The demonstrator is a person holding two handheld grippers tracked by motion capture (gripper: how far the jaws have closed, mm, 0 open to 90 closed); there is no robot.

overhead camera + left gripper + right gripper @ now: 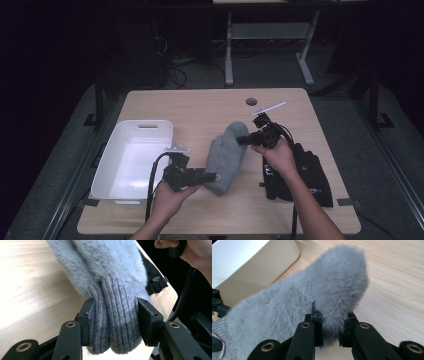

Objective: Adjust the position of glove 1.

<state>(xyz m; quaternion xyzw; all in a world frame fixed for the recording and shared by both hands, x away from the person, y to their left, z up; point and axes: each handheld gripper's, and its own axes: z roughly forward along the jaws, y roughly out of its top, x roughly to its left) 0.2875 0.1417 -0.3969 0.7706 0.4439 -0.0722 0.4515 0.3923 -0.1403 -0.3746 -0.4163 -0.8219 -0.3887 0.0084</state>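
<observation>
Nearest the camera, the person's forearms come in over the table's (190, 102) near edge, each hand holding a gripper. Both grippers grip one grey fuzzy mitten (225, 155), which lies at the middle of the table, slanting from the near side toward the far right. The left gripper (212, 176) is clamped on the ribbed knit cuff (115, 325), its pads pressing the wool from both sides. The right gripper (243, 140) is pinched narrowly on the furry fingertip end (342, 290).

Judging by this hold, the pick-up is done: the mitten is secured at both ends and looks barely clear of the wood, though whether its middle touches the table I cannot tell. Left to do, most likely, is carrying it to the white plastic bin (107, 167) at the near left edge, which has nothing visible inside. Black gloves (300, 175) lie at the near right edge, probably waiting their turn.

The right hand covers part of the black gloves, so how many there are is unclear. The bin's near wall hides its front floor.
</observation>
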